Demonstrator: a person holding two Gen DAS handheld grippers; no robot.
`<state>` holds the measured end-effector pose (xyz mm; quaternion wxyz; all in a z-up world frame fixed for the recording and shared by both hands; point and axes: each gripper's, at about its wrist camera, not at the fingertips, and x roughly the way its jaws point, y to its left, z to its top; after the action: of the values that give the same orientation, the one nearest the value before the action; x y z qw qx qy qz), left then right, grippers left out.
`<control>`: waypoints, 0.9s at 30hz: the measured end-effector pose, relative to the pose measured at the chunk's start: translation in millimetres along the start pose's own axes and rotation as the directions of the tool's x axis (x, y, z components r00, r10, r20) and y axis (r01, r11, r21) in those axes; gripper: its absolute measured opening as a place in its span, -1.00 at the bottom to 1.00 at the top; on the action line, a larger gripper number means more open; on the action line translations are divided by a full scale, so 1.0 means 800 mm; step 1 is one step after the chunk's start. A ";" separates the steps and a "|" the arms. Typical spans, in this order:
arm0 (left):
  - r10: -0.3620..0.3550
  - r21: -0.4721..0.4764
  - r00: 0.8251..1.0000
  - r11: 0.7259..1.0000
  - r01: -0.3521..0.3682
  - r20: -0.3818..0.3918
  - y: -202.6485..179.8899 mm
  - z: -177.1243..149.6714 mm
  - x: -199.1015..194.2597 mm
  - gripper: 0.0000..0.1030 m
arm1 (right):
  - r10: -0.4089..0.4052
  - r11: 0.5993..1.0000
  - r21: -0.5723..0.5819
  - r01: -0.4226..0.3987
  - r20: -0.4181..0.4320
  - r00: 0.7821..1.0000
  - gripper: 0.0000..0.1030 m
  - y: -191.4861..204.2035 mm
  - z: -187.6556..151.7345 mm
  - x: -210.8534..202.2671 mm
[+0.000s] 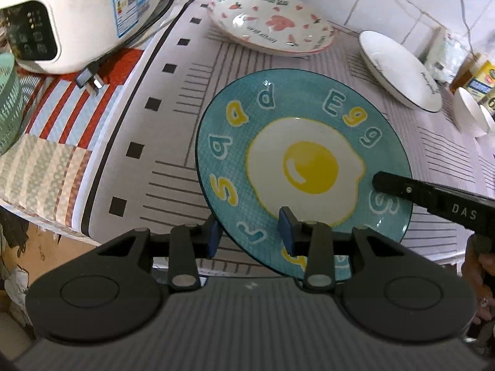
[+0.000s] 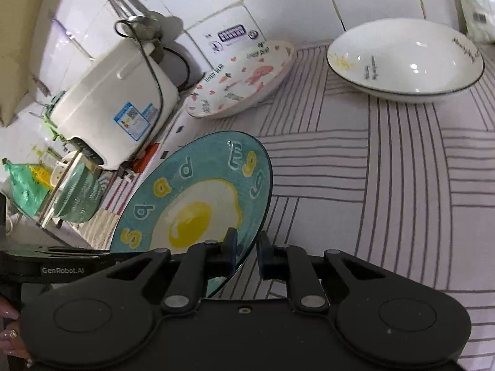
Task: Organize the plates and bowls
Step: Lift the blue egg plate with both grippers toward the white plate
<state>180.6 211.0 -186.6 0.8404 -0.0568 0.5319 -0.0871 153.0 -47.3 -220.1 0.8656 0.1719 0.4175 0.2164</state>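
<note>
The teal fried-egg plate (image 1: 304,167) sits tilted above the striped tabletop (image 1: 173,167), rim pinched at six o'clock by the left hand-held gripper (image 1: 250,235), jaws narrow around it. The right hand-held gripper (image 2: 247,256) clamps the rim at three o'clock, having just closed. Beyond, at twelve o'clock, lies a pink-patterned plate (image 1: 272,23); at two o'clock a white bowl (image 1: 399,71); at ten o'clock a rice cooker (image 1: 83,15).

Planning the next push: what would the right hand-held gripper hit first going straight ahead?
The right hand-held gripper pinches the blue egg plate. Straight on, it would probably meet the striped tablecloth, short of the pink-patterned plate and white bowl; depth is unclear.
</note>
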 end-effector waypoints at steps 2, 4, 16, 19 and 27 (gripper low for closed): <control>-0.007 0.008 1.000 1.000 0.007 0.000 -0.007 0.002 -0.006 -0.29 | 0.008 1.000 -0.007 -0.007 0.005 1.000 -0.66 -0.002 0.004 -0.007; -0.009 0.014 1.000 1.000 0.009 0.005 -0.015 0.006 -0.012 -0.29 | 0.019 1.000 0.017 -0.019 0.008 1.000 -0.65 -0.007 0.008 -0.016; -0.017 0.079 0.997 0.997 0.011 0.081 -0.118 0.057 -0.024 -0.29 | 0.042 0.999 -0.024 -0.040 0.077 0.996 -0.62 -0.055 0.059 -0.085; -0.032 0.090 0.996 0.996 0.025 0.079 -0.145 0.072 -0.016 -0.29 | 0.034 0.999 -0.031 -0.031 0.095 0.995 -0.62 -0.074 0.075 -0.101; -0.032 0.116 0.996 0.993 0.023 0.084 -0.204 0.098 0.011 -0.29 | 0.012 0.998 -0.061 -0.006 0.107 0.994 -0.60 -0.128 0.100 -0.127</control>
<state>240.6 49.5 -129.9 0.8630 -0.0192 0.4886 -0.1268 184.0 -196.0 -155.5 0.8906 0.1587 0.3630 0.2234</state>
